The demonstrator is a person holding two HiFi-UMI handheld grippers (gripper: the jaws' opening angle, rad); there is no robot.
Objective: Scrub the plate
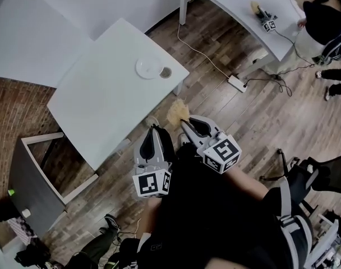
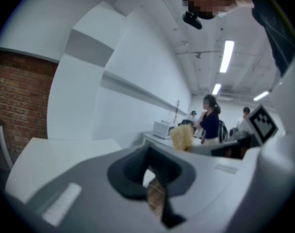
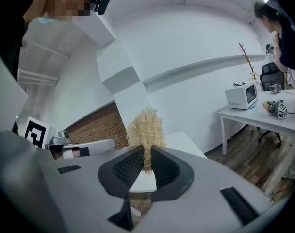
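Plate [image 1: 148, 68] lies on table [image 1: 103, 94], away from both grippers: right gripper [image 3: 147, 154] pinches straw scrubber [image 3: 146, 129], left gripper [image 2: 150, 176] closed, empty.

you have two tongs, the left tongs [image 1: 155, 130] and the right tongs [image 1: 184, 122]. three marker cubes show in the head view: the left cube [image 1: 152, 184], the right cube [image 1: 222, 152], and a third cube [image 1: 270, 26] far right. there is one straw-coloured scrubber [image 1: 178, 112], one white plate [image 1: 148, 68] and one small dark round thing [image 1: 165, 72] just right of it. count two white counters, the near counter [image 1: 103, 105] and the far counter [image 1: 243, 7]. one power strip [image 1: 236, 83] lies on the floor. one microwave [image 3: 240, 96] shows. far off you can count one person [image 2: 210, 120] and a second person [image 2: 245, 113].
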